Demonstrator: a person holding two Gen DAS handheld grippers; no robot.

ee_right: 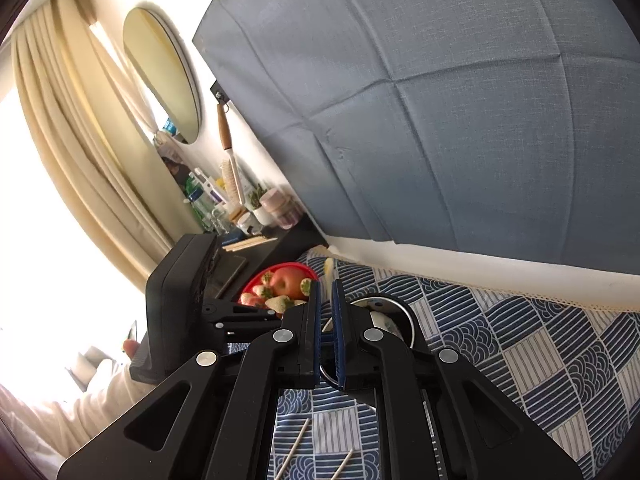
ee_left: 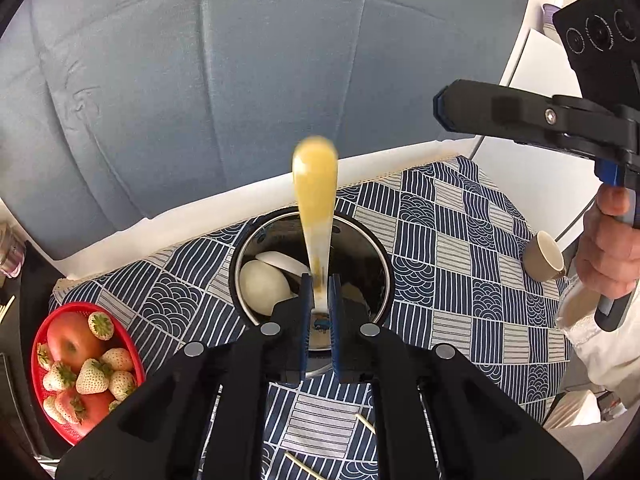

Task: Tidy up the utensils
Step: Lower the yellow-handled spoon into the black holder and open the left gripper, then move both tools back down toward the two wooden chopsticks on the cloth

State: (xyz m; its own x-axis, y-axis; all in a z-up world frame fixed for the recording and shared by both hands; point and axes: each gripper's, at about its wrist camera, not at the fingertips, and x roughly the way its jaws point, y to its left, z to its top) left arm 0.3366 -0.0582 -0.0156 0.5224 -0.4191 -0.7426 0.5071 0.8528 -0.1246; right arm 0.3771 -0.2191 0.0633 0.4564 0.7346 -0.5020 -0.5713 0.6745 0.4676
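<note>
- Left wrist view: left gripper (ee_left: pixel 320 280) pinching the lower handle of a yellow spoon (ee_left: pixel 315 184), blue pads pressed against it on both sides.
- Spoon standing nearly upright, bowl end up and blurred, handle end down over the mouth of a round metal pot (ee_left: pixel 382 256).
- Pot resting on the blue patterned tablecloth (ee_left: pixel 460 240), near the far edge of the table, about midway along it.
- Two white spoons (ee_left: pixel 264 284) lying inside the pot, on its left side.
- Red basket (ee_left: pixel 40 336) of apples and pale strawberries at the left edge of the table, well apart from the pot.
- Small beige cup (ee_left: pixel 546 254) tipped on its side near the right edge, just beside a hand (ee_left: pixel 608 252) gripping the handle of the right gripper (ee_left: pixel 438 106).
- Right gripper hanging above the far right corner, jaws pressed together, nothing between them.
- Thin wooden sticks (ee_left: pixel 366 423) lying on the cloth near the near edge.
- Right wrist view: right gripper (ee_right: pixel 326 282) with blue pads almost together, only a narrow slit between them, nothing pinched.
- Pot (ee_right: pixel 406 316) just beyond the fingertips, partly hidden by them; a white spoon visible inside.
- Tip of the yellow spoon (ee_right: pixel 329 266) poking up just above the fingertips.
- Left gripper's black body (ee_right: pixel 180 288) at left, red basket (ee_right: pixel 308 269) behind it.
- Two wooden sticks (ee_right: pixel 298 442) on the cloth at the near edge.
</note>
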